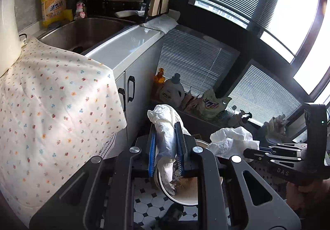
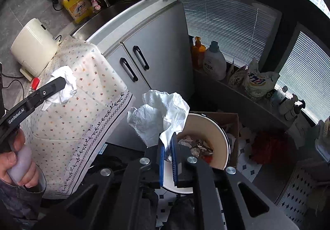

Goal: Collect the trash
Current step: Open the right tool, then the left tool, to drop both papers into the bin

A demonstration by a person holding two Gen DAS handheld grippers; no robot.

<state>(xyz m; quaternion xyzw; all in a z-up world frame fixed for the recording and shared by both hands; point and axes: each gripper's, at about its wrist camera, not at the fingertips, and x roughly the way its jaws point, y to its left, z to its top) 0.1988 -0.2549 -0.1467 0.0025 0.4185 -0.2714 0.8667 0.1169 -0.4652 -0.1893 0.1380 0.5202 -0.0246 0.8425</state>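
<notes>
My left gripper (image 1: 165, 147) is shut on a crumpled white tissue (image 1: 165, 127) and holds it above a white trash bin (image 1: 181, 197). My right gripper (image 2: 167, 160) is shut on another crumpled white tissue (image 2: 158, 114) over the same bin (image 2: 208, 124), which holds paper scraps. In the left wrist view the right gripper (image 1: 253, 152) comes in from the right with its tissue (image 1: 233, 139). In the right wrist view the left gripper (image 2: 61, 83) shows at the left with its tissue (image 2: 64, 85) beside the floral cloth.
A floral cloth (image 1: 51, 110) drapes a surface at the left. A grey cabinet (image 2: 156, 48) with a sink (image 1: 82, 32) stands behind. A yellow detergent jug (image 1: 54, 1), bottles (image 2: 214, 61) and bags line the window ledge. A cardboard box (image 2: 229, 120) sits behind the bin.
</notes>
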